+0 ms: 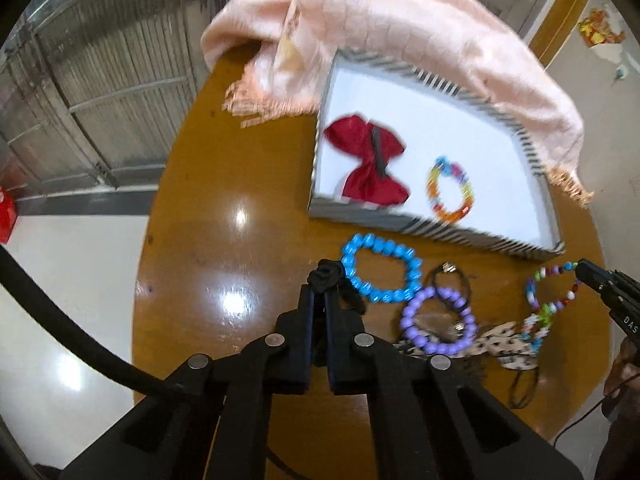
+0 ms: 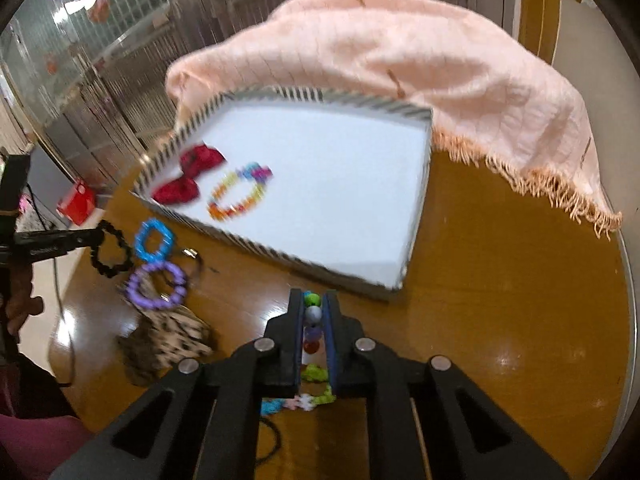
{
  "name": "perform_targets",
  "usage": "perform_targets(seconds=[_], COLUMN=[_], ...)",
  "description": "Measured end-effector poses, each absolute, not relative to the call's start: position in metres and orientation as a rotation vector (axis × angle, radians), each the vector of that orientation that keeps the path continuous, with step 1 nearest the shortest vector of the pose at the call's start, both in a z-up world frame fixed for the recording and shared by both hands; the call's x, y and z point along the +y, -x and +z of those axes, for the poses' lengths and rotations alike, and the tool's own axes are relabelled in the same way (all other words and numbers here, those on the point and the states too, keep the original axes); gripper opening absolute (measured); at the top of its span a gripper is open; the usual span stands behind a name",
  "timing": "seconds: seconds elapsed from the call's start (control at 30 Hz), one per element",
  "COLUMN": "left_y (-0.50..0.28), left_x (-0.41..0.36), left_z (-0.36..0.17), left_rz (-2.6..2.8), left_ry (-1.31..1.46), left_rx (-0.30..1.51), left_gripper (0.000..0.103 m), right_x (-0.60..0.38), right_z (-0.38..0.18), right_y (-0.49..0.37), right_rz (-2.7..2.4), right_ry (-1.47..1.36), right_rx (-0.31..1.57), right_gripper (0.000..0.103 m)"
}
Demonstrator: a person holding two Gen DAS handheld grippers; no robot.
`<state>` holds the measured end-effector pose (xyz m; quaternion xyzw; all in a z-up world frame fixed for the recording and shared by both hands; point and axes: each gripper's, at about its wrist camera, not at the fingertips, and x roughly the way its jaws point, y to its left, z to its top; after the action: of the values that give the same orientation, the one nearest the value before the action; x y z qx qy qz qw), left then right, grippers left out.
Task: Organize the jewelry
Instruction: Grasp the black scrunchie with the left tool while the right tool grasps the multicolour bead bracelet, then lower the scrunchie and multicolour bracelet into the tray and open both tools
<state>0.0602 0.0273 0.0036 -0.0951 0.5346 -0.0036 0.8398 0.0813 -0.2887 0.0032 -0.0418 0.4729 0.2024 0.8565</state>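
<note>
Brown round table, left view: our left gripper is clamped on a black scrunchie beside the tray. Right view: right gripper pinches a bead bracelet; lift both clear of the rim before releasing.

The round table is glossy brown wood, mirroring lights. The fringed peach shawl looks soft woven cloth. The red bow seems satiny fabric; the blue bracelet has shiny, probably plastic, beads.
</note>
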Motion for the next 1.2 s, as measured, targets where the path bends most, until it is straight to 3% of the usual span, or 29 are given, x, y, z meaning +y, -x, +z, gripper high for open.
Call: perform_targets(seconds=[0.5, 1.2], left_y=[-0.094, -0.214], left_x=[0.013, -0.018], left_z=[0.055, 0.029], left_rz=[-0.072, -0.006], left_ry=[0.148, 0.076], left_rx=[1.025, 1.074], left_gripper=[0.0, 0.0], right_x=[-0.257, -0.165], right_z=[0.061, 0.024], right_y=[-0.113, -0.226], right_rz=[0.495, 0.65], right_ry=[0.108, 0.11], right_rx=[0.862, 0.958], right_gripper=[0.009, 0.009])
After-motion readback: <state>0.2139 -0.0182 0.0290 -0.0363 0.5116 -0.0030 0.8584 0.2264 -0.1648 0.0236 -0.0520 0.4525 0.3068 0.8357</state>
